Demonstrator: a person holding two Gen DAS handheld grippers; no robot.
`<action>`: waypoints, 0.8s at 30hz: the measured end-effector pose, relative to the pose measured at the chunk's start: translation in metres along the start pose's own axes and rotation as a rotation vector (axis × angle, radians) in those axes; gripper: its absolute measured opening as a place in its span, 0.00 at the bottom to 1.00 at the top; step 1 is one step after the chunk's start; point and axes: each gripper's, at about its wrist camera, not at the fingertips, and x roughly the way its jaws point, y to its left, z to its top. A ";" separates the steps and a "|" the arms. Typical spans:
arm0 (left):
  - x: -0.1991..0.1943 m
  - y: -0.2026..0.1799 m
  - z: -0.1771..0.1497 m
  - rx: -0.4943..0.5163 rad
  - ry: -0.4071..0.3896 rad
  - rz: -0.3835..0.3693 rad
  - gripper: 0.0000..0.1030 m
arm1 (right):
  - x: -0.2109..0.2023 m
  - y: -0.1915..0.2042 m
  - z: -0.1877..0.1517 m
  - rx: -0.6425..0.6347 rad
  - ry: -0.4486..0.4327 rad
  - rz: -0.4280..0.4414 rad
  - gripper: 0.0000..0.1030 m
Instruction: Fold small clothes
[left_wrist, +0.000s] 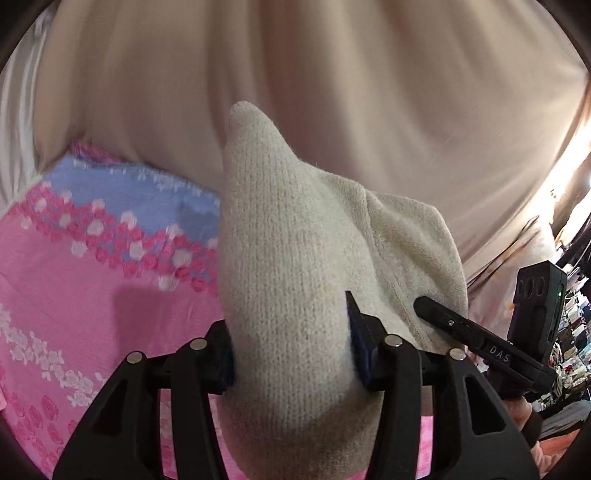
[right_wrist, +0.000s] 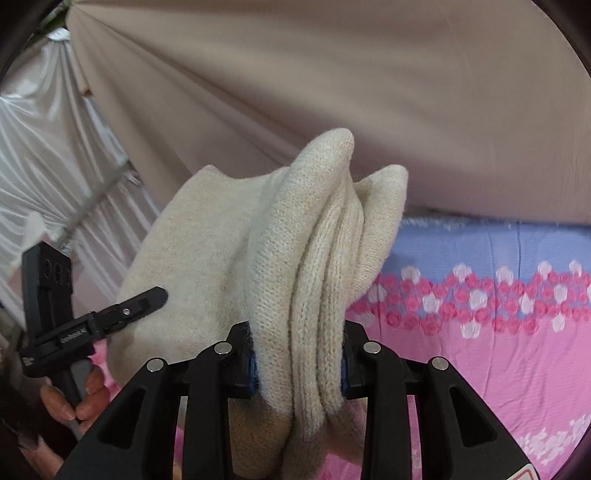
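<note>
- Cream knit garment (left_wrist: 291, 266): held in the air above the pink floral bedspread (left_wrist: 66, 295), bunched in layers, probably being carried mid-fold.
- Left gripper (left_wrist: 291, 354): jaws clamped on one knit fold.
- Right gripper (right_wrist: 297, 363): jaws pinching several layers together, keeping the fold aligned.
- Beige curtain (right_wrist: 332, 92): backdrop.

- Pink bedsheet (left_wrist: 92, 295) covers the lower part of both views; same sheet (right_wrist: 498, 362) in the right wrist view.
- Sheet pattern: blue band (right_wrist: 480, 243) at the far edge, row of pink and white roses (right_wrist: 480, 295) under it, more white roses lower down.
- Beige curtain (left_wrist: 295, 66) hangs behind the bed, pleated, fills the upper half of both views.
- White satin drape (right_wrist: 48, 155) left of the curtain in the right wrist view.
- Bright light (left_wrist: 565, 173) at the right edge of the left wrist view; dark clutter (left_wrist: 576, 325) below it, too blurred to identify.
</note>
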 end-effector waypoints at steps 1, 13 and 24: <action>0.023 0.022 -0.011 -0.026 0.023 0.023 0.53 | 0.027 -0.012 -0.014 0.027 0.048 -0.030 0.37; 0.081 0.066 -0.070 0.049 0.167 0.225 0.67 | 0.082 -0.066 -0.069 0.176 0.170 -0.255 0.58; 0.120 0.052 -0.085 0.159 0.271 0.333 0.69 | 0.127 -0.031 -0.081 0.025 0.271 -0.328 0.00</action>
